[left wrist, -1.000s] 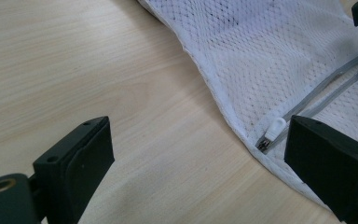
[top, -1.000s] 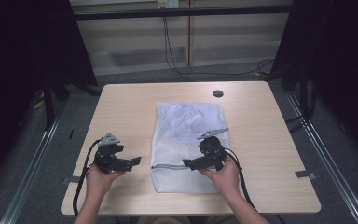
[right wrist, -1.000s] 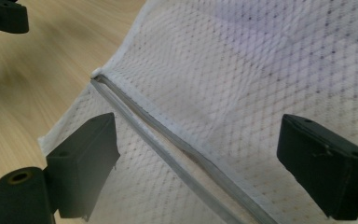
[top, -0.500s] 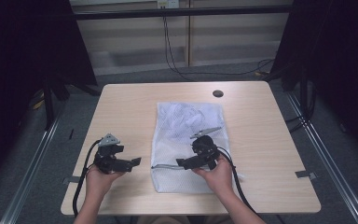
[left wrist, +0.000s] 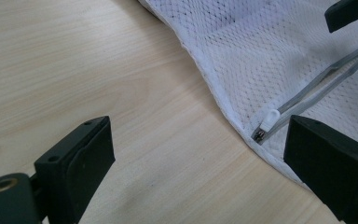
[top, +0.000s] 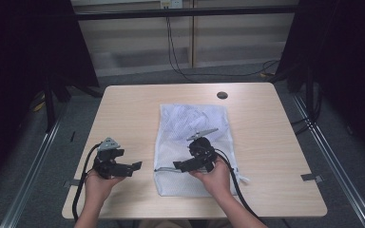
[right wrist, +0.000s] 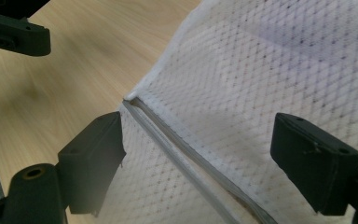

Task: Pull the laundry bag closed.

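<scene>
No lettering, label, brand mark or number can be read anywhere: not on the white mesh laundry bag (top: 192, 142), its zipper (right wrist: 186, 158), the bench (top: 128, 114), or either gripper.

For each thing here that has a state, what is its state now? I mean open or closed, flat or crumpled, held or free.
Mesh bag: lying flat on the table, held by nothing.
Zipper: closed, its white pull at the bag's left edge.
Left gripper: open, over bare table beside the bag.
Right gripper: open, above the zipper, touching nothing.
</scene>
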The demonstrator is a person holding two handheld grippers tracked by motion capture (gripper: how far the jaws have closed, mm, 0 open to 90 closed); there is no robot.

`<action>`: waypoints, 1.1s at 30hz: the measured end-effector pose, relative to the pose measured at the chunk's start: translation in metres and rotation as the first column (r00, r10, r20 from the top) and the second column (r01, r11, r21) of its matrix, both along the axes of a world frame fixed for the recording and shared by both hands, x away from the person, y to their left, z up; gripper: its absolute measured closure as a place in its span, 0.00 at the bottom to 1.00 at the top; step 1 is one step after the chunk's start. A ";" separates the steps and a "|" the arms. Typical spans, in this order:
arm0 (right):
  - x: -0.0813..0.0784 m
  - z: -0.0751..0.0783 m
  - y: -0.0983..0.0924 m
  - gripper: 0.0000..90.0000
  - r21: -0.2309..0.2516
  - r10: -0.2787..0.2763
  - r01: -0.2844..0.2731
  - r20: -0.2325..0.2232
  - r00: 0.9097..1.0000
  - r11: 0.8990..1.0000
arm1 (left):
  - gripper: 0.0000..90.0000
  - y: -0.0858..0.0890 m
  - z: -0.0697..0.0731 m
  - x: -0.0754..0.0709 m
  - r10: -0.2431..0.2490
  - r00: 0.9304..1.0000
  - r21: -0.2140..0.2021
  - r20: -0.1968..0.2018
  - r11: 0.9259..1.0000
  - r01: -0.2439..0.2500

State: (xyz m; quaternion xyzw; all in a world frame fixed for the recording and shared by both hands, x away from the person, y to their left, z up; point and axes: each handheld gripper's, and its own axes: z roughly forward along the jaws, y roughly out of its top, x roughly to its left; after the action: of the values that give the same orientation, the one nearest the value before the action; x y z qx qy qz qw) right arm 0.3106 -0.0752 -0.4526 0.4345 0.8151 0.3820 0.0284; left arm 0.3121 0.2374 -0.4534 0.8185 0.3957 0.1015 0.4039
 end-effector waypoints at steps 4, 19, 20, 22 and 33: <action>0.001 0.001 0.006 0.20 0.008 0.007 -0.007 0.002 1.000 1.000 | 0.09 0.002 -0.001 -0.001 0.001 1.000 0.011 -0.001 1.000 -0.001; 0.007 -0.004 0.025 0.26 0.042 0.039 -0.038 -0.026 0.999 0.998 | 0.09 0.009 -0.001 -0.008 0.017 1.000 0.008 -0.001 1.000 -0.017; 0.007 -0.003 0.026 0.27 0.049 0.038 -0.036 -0.038 0.999 0.998 | 0.09 0.010 -0.001 -0.008 0.017 1.000 0.009 0.001 1.000 -0.017; 0.008 -0.004 0.028 0.30 0.061 0.039 -0.037 -0.045 0.998 0.997 | 0.09 0.012 -0.001 -0.009 0.027 1.000 0.009 0.002 1.000 -0.027; 0.009 -0.008 0.040 0.42 0.065 0.081 -0.076 -0.087 0.993 0.995 | 0.09 0.016 0.000 -0.012 0.037 0.999 -0.010 0.000 0.999 -0.037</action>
State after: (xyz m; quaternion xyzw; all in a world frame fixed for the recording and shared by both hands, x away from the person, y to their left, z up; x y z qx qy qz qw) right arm 0.3201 -0.0356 -0.4605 0.4194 0.8200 0.3878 -0.0364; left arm 0.3003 0.2530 -0.4536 0.8089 0.4115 0.1069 0.4062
